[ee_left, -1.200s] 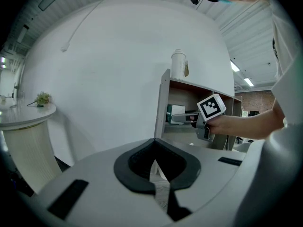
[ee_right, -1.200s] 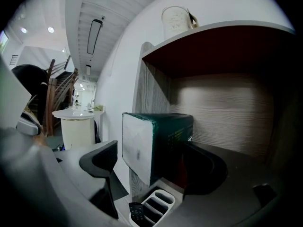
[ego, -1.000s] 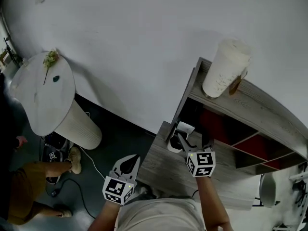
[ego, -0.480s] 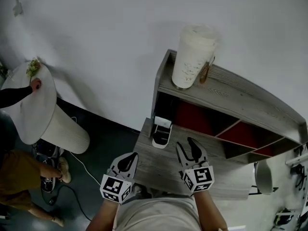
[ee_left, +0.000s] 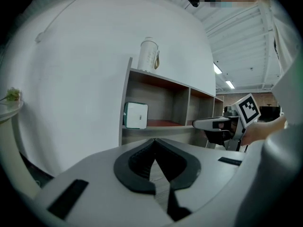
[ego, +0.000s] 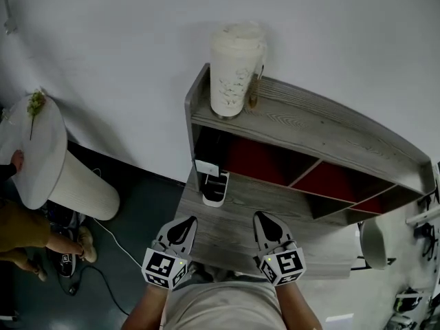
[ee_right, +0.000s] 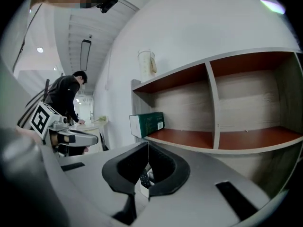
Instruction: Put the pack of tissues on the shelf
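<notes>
Drawn back to lower centre, right gripper (ego: 264,218) closing down empty, left gripper (ego: 188,221) shut empty too; pack of tissues (ego: 212,184) mid-frame on shelf (ego: 271,199). Stay clear, no nudging.

Pack of tissues (ego: 213,185) blocking shelf (ego: 330,135) left end, middle compartment (ego: 337,182) open, jar (ego: 236,67) atop

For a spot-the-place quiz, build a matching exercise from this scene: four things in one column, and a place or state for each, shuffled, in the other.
1. pack of tissues
2. tall white container
3. green sprig
4. right claw

A. on the top board of the shelf
B. on the round white table
C. shut, holding nothing
D. in the shelf's leftmost compartment

Pairs: 1-D, 2-A, 3-B, 4-C
</notes>
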